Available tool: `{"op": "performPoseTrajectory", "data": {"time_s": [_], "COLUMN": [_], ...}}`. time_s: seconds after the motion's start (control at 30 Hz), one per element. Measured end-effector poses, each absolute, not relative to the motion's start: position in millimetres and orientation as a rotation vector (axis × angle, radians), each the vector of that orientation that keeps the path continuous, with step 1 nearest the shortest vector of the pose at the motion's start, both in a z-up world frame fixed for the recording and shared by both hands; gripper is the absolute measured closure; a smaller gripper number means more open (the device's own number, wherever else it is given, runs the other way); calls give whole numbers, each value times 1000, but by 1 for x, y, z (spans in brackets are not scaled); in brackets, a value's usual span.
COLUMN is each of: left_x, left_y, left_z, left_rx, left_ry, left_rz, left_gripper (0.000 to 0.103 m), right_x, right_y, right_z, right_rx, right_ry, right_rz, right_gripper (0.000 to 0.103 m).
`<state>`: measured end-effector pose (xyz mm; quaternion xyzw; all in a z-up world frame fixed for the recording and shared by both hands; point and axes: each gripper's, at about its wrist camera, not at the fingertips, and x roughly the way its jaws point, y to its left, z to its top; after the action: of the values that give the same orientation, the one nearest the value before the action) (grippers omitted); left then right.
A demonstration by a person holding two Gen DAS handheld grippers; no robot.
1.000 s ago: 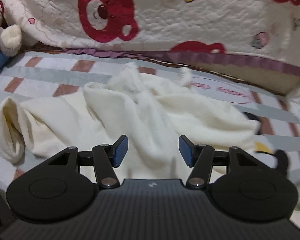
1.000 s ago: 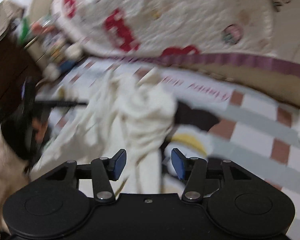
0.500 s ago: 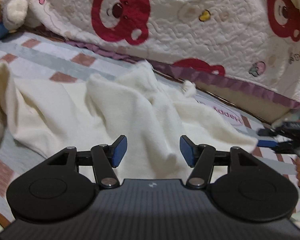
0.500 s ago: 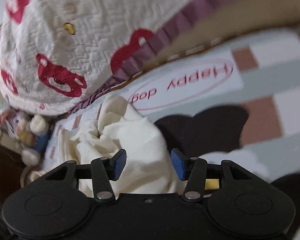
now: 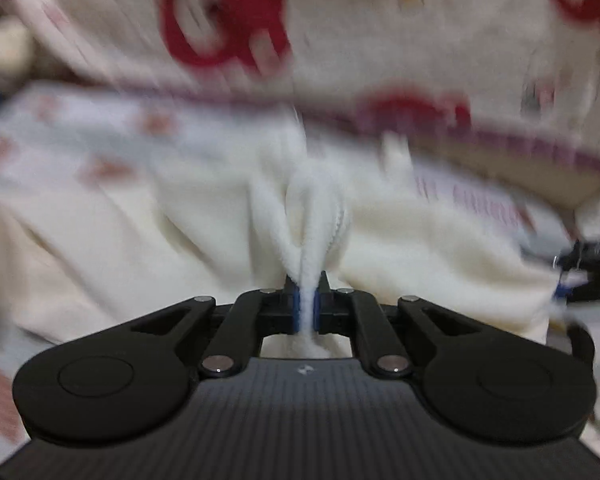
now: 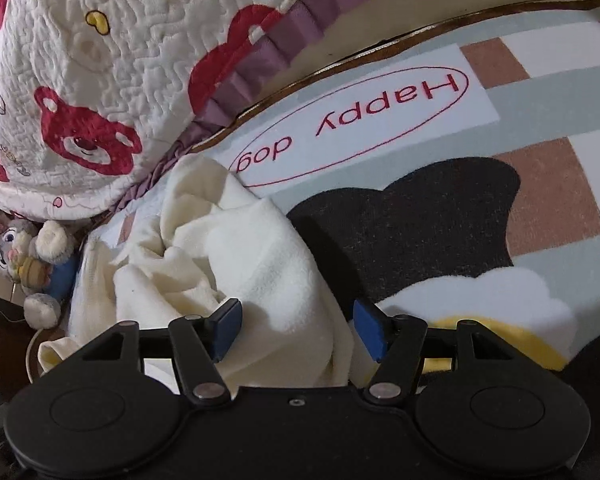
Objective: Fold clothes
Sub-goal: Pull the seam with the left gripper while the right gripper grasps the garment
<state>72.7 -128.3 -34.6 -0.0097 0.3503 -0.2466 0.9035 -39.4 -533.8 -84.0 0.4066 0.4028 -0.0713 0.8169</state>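
Both grippers: left gripper (image 5: 307,309) and right gripper (image 6: 296,330) matte black, ribbed housing, silver pivot screws, blue pads (image 6: 225,326).

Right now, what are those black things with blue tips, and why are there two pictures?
They are grabbing tools that a person holds, one in each hand. Each carries a small camera looking along its two fingers, so you get one picture per tool.

The left gripper has just pinched shut on a fold of the fluffy cream-white garment lying crumpled on the checked mat with the words "Happy dog". That picture is blurry.

The right gripper has been opening; an edge of the same cream cloth lies between its blue pads, which do not squeeze it yet.

Behind hangs a quilted cream blanket with red bears, and a grey plush toy sits at the left.
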Motion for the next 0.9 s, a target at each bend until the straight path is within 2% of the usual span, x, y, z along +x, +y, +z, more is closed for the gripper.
{"op": "performPoseTrajectory", "data": {"time_s": [0.1, 0.3, 0.33, 0.37, 0.4, 0.53, 0.73, 0.83, 0.9], "left_x": [62, 52, 50, 47, 46, 42, 32, 28, 27], "left_y": [-89, -64, -67, -69, -73, -74, -83, -91, -96], "left_z": [-26, -63, -66, -67, -66, -60, -51, -48, -48], "left_rx": [-55, -87, -70, -52, -28, -23, -66, -55, -30], "left_ry": [715, 840, 843, 844, 838, 816, 752, 734, 734], "left_rz": [-432, -329, -329, -329, -332, -358, -450, -473, -465], "left_gripper": [97, 97, 97, 96, 96, 95, 95, 95, 95], "right_x": [-41, -34, -33, -33, -33, -42, -83, -120, -128], "right_y": [-536, -526, -523, -520, -516, -502, -502, -498, -503], "right_z": [-83, -95, -96, -95, -89, -33, 83, 131, 140], "right_rx": [872, 831, 822, 807, 784, 656, 590, 490, 462], "right_ry": [855, 863, 859, 845, 820, 646, 325, 175, 207], "right_rz": [-148, -197, -201, -194, -188, -176, -199, -229, -233], "right_gripper": [35, 34, 52, 75, 89, 93, 101, 101, 101]}}
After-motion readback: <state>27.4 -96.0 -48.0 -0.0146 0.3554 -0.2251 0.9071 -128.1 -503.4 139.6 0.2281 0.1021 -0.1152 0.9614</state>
